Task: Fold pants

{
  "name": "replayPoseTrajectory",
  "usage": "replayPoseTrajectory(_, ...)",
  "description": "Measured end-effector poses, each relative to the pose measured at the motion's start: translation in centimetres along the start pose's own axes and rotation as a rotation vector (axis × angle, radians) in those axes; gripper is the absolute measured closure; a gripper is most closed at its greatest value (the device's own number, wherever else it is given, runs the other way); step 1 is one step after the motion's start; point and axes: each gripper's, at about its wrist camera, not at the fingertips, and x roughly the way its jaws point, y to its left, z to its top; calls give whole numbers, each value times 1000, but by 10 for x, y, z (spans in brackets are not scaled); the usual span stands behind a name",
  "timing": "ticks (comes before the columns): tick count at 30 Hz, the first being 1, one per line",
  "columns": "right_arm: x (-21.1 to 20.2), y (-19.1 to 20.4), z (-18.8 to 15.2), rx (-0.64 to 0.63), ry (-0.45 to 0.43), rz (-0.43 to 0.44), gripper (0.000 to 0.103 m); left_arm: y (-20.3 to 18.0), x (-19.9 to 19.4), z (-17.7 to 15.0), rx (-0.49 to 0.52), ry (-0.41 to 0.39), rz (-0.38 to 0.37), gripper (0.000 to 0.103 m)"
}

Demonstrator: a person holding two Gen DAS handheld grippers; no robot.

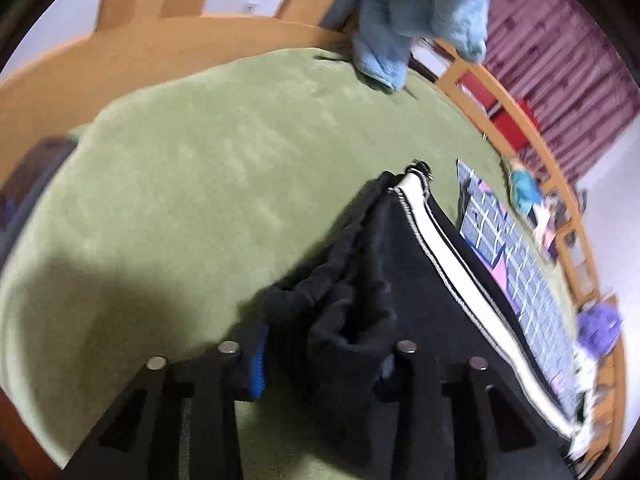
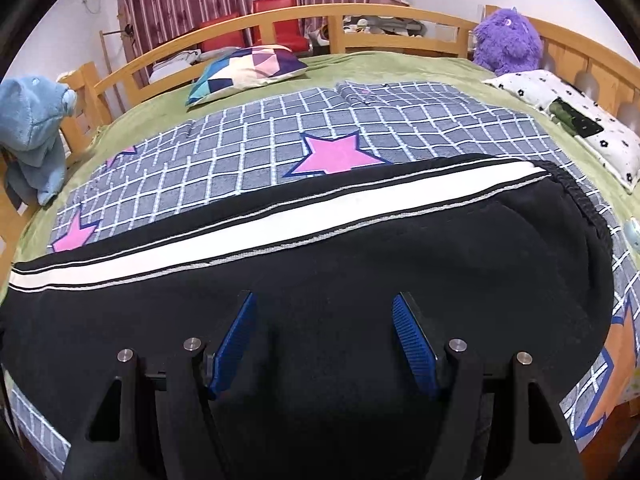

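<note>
Your left gripper (image 1: 324,364) has its fingers spread, with a bunched fold of the black fleece pants with the white side stripe (image 2: 360,264) gathered between them. One blue ribbed pad (image 1: 258,368) shows on the left finger; the right pad is buried under fabric, so you cannot tell from this blurred view whether the cloth is actually pinched. The elastic waistband edge (image 1: 360,240) rises crumpled ahead of the fingers, and the white stripe (image 1: 448,276) runs away to the right.

Your right gripper (image 2: 324,344) hovers over the pants with its fingers wide apart, both blue ribbed pads (image 2: 236,344) bare and holding nothing. Black fabric fills the gap between them.

The pants lie stretched across the near part of the bed, on the grey checked blanket with pink stars (image 2: 256,140), which itself rests on the green plush bedspread (image 1: 208,148). In the right wrist view the waistband curves at the right end and the stripe runs the full length to the left edge.

A blue plush toy (image 2: 36,128) leans on the wooden bed rail (image 2: 280,16) at the left, a purple plush toy (image 2: 506,40) sits at the far right, a geometric patterned pillow (image 2: 248,68) lies near the rail, and a white flowered pillow (image 2: 580,128) lies along the right side.
</note>
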Motion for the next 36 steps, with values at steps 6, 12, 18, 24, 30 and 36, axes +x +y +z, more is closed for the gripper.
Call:
replayPoseTrajectory(6,-3,4,-4,-9,33,31,33,-105,-52,-14,400,-221,172,77)
replayPoseTrajectory(12,-15,-8,-9,14,0,-1,21,-222,-98,-54,701,-241,-6,80)
replayPoseTrajectory(18,-13,-45,-16,101,39,-23,19,-331,-104,-144,891,-100,-237,83)
replayPoseTrajectory(24,-7,-80,-33,131,77,-16,19,-385,-70,-252,969,142,-397,84)
replayPoseTrajectory(30,-12,-80,-38,107,58,21,19,-379,-48,-301,994,272,-337,77)
replayPoseTrajectory(36,-18,-54,-30,34,33,131,19,-336,-85,-256,929,202,-394,22)
